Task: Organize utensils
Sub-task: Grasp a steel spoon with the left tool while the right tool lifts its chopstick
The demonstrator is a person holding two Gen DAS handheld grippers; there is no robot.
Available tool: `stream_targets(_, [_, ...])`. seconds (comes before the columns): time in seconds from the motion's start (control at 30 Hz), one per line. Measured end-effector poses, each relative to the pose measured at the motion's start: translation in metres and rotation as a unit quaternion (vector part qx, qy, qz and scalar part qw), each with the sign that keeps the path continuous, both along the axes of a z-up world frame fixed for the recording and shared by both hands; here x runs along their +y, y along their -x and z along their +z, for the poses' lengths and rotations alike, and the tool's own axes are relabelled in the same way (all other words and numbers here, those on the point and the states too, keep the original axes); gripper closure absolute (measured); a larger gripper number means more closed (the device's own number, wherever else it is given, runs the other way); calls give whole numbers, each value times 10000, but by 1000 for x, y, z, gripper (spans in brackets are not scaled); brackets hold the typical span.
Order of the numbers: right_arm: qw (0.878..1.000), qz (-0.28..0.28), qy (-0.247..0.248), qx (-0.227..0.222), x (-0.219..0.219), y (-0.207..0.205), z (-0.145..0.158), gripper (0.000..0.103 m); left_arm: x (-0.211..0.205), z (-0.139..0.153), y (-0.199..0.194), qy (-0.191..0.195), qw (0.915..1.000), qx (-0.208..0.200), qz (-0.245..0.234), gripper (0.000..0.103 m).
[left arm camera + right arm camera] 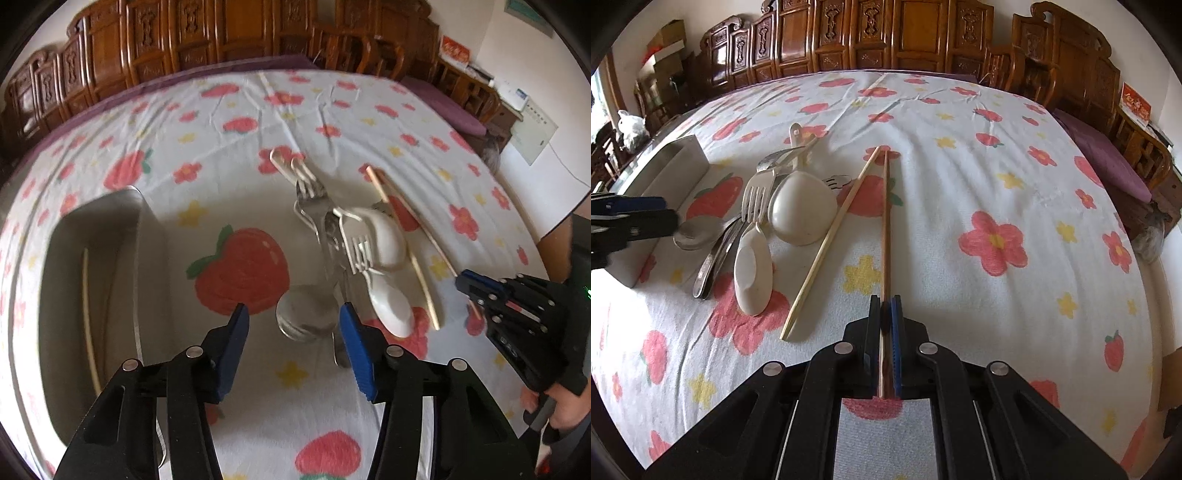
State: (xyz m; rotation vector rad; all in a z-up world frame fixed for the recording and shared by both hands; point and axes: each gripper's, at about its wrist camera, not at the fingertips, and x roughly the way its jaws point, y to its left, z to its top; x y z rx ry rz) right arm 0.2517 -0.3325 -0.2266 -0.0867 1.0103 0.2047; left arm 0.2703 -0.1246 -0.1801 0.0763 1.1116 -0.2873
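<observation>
1. The right gripper point(885, 301) is clamping its jaws tight on the near end of a darker wooden chopstick point(885, 221), which is running away from it across the flowered tablecloth point(997, 166), its far end lying on the cloth.
2. A paler chopstick point(827, 243) is lying just beside the held one on its left, free of the gripper, the two far tips nearly meeting.
3. The left gripper point(293, 314) is hanging over the pile of cutlery with its jaws standing apart and nothing pressed between them; the bowl of a metal spoon point(303, 314) is showing in the gap below the blue fingertips point(351, 321).
4. The pile is sitting in the middle of the cloth: a white fork point(757, 195) is lying across a large white ladle-like spoon point(801, 210), a smaller white spoon point(753, 273) is lying bowl-down nearest the person, and several metal handles point(716, 254) are crossing underneath.
5. A metal fork point(836, 180) is poking out from behind the large white spoon, close to the pale chopstick.
6. A metal tray point(55, 258) is standing at the left side of the table, well apart from the chopsticks, and one pale chopstick point(88, 317) is already lying inside it.
7. In the left wrist view, a hand point(557, 410) is gripping the right gripper's handle at the right edge.
8. Carved wooden chairs point(886, 33) are lining the far side of the table.
</observation>
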Motion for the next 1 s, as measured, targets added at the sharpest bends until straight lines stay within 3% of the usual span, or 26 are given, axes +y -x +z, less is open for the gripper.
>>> stream_targets(0.3, [9999,111,-129,-11,-4,1,0,96,1,-22,-15,252,9975,578,325,56])
stream_targets(0.37, [9999,98,-133,-37,-4,2,0,96,0,-23,-15,290,9972,611,332,61])
stream_targets(0.43, [9998,109,-137,-68,-4,2,-1,96,-1,-23,-15,341,9969,626,328,73])
stream_targets(0.53, [9998,153,-138,-56,-4,2,0,96,1,-19,-13,315,9974,537,360,92])
stream_targets(0.63, [9997,187,-161,-43,-6,2,0,96,4,-10,-8,422,9975,457,347,101])
stream_targets(1.0, [9998,198,-83,30,-3,2,1,97,6,42,29,-93,9979,-608,218,102])
